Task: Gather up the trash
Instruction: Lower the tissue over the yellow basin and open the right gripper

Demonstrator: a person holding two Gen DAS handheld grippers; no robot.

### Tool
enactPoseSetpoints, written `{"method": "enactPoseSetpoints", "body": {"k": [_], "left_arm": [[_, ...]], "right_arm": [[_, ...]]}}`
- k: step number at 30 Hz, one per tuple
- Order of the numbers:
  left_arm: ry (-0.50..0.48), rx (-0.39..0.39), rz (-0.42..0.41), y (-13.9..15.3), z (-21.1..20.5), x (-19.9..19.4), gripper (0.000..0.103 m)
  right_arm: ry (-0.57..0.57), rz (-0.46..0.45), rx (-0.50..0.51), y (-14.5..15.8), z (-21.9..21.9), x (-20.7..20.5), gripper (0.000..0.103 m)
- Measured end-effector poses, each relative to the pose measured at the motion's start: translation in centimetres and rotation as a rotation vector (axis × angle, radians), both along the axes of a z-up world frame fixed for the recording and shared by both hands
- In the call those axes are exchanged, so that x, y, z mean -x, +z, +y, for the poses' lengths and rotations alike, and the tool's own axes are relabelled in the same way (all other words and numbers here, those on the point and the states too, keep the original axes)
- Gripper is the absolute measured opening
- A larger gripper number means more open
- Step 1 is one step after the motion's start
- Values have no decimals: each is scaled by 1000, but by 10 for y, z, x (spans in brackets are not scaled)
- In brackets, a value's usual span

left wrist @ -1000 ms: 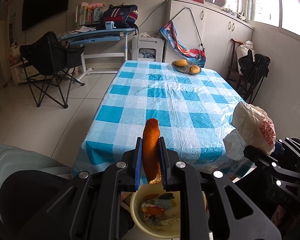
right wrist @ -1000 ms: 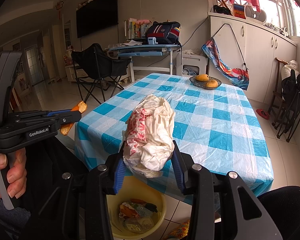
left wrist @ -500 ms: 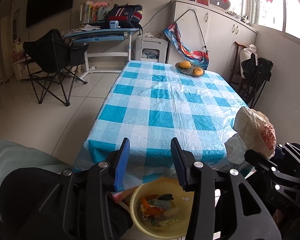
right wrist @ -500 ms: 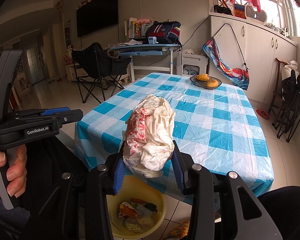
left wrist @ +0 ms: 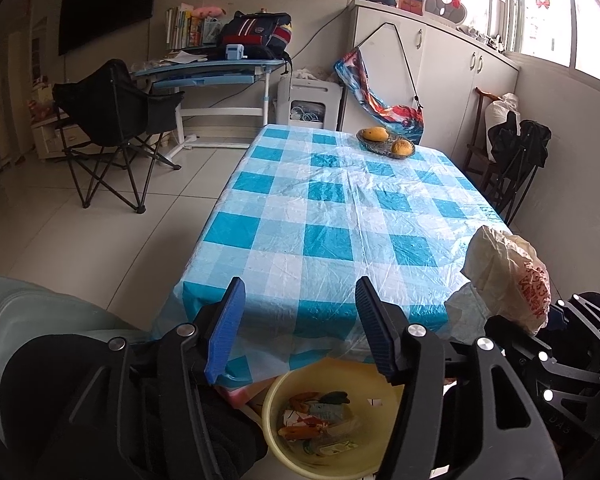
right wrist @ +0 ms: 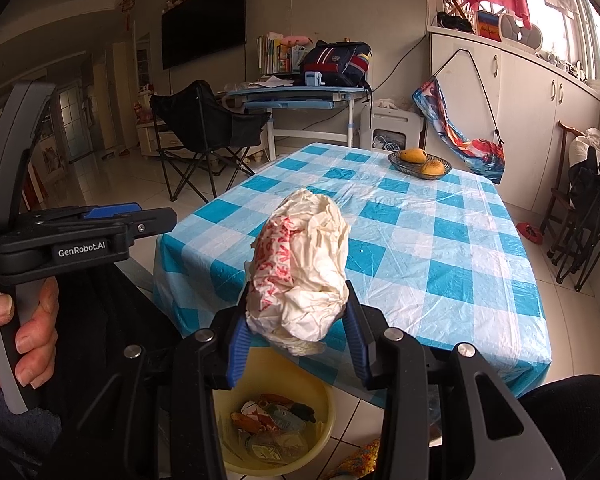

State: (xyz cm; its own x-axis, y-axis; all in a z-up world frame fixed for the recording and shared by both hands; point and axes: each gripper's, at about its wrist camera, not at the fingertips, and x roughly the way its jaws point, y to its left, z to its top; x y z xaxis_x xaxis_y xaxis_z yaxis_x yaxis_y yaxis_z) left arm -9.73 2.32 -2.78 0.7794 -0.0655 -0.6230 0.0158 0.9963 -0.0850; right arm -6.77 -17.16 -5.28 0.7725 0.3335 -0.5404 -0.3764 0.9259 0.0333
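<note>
A yellow bin (left wrist: 276, 440) with several scraps of trash stands on the floor at the table's near edge; it also shows in the right wrist view (right wrist: 324, 420). My left gripper (left wrist: 300, 320) is open and empty, above the bin. My right gripper (right wrist: 296, 340) is shut on a crumpled white plastic bag (right wrist: 300, 268) with red print, held above the bin. The bag (left wrist: 508, 276) and right gripper show at the right of the left wrist view. The left gripper (right wrist: 140, 216) shows at the left of the right wrist view.
A table with a blue checked cloth (left wrist: 340, 208) lies ahead, with a fruit dish (left wrist: 386, 142) at its far end. A black folding chair (left wrist: 112, 128) and a desk (left wrist: 212, 76) stand to the left. White cabinets (left wrist: 460, 80) and folded chairs (left wrist: 516, 160) stand to the right.
My left gripper opened and let go of the orange peel, which is gone from between the fingers. The fingers have spread wider since. The right gripper holds the bag still.
</note>
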Motion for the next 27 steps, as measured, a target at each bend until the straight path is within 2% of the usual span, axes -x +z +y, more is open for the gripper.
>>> {"method": "enactPoseSetpoints", "body": {"k": [18, 23, 27], "left_arm": [[37, 18, -4, 4, 5, -3, 64], [42, 24, -4, 4, 7, -4, 65], [50, 28, -5, 4, 8, -5, 67]], "right_arm": [[69, 2, 46, -1, 16, 2, 41], [136, 15, 118, -8, 38, 6, 49], [157, 4, 173, -12, 48, 12, 61]]}}
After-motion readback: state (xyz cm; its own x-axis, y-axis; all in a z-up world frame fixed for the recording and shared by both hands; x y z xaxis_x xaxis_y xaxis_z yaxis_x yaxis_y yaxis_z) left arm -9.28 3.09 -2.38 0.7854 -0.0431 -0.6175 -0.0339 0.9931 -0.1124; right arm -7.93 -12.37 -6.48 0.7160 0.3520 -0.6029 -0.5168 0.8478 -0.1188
